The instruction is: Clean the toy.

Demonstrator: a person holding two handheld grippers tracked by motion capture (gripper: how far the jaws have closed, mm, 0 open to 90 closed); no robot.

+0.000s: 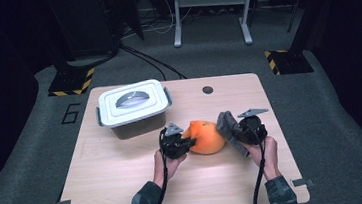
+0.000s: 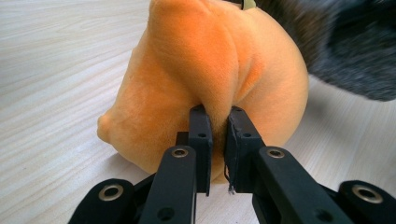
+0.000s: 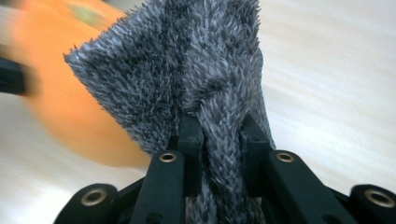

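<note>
An orange plush toy lies on the wooden table, near its middle. My left gripper sits at the toy's left side, shut on a pinched fold of the orange plush. In the left gripper view the two jaws squeeze that fold between them. My right gripper is at the toy's right, shut on a fuzzy grey cloth. The grey cloth rises from between the jaws, with the orange toy blurred behind it at the left.
A white lidded storage box stands at the back left of the table. A small round hole marks the tabletop near the far edge. Bare wood stretches in front of my hands and to the left.
</note>
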